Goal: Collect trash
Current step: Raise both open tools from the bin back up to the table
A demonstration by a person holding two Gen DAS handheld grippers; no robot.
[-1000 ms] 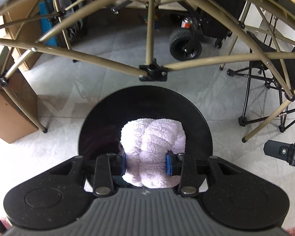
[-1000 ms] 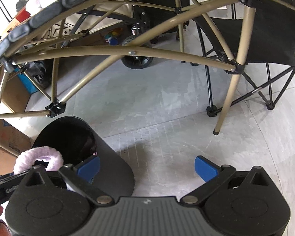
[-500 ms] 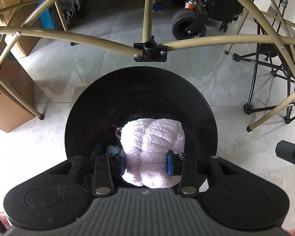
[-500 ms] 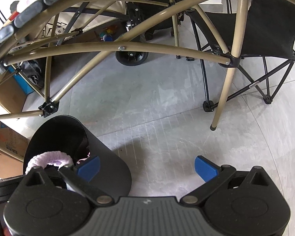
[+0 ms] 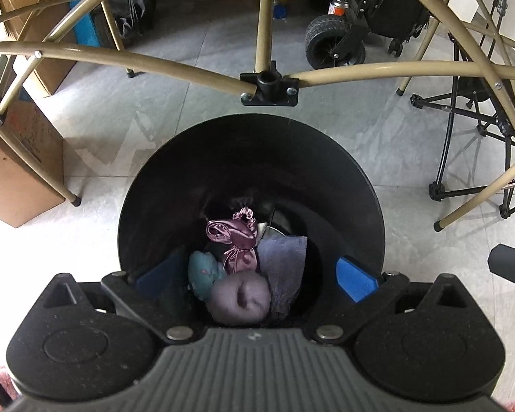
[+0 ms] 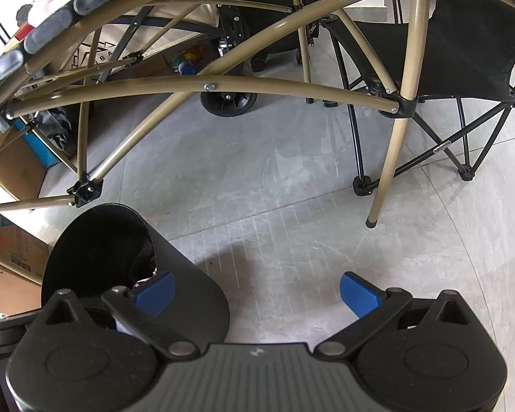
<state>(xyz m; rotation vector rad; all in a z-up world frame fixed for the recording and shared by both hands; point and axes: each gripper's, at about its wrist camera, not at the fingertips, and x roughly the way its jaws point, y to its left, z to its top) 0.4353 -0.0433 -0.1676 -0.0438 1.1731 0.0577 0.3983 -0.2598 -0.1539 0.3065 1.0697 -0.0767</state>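
Left gripper (image 5: 254, 274) hangs right over the black bin (image 5: 360, 178), jaws opening wide so the fluffy roll (image 5: 240, 297) lands inside, while the right gripper (image 6: 255, 290) waits wide and empty.

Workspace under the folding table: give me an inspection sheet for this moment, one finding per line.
Surface: grey tiled floor, bare around the bin.
Job's things: black bin upright on the floor; inside lie a fluffy pale scrunchie, a pink satin piece, a teal piece and a lilac cloth.
Clutter: cardboard boxes, wheeled cart.
Grippers: left gripper over the bin mouth, jaws opening, nothing between them; right gripper open, empty, beside the bin.
Cables: nothing seen.
Surroundings: tan table frame, black folding chair.
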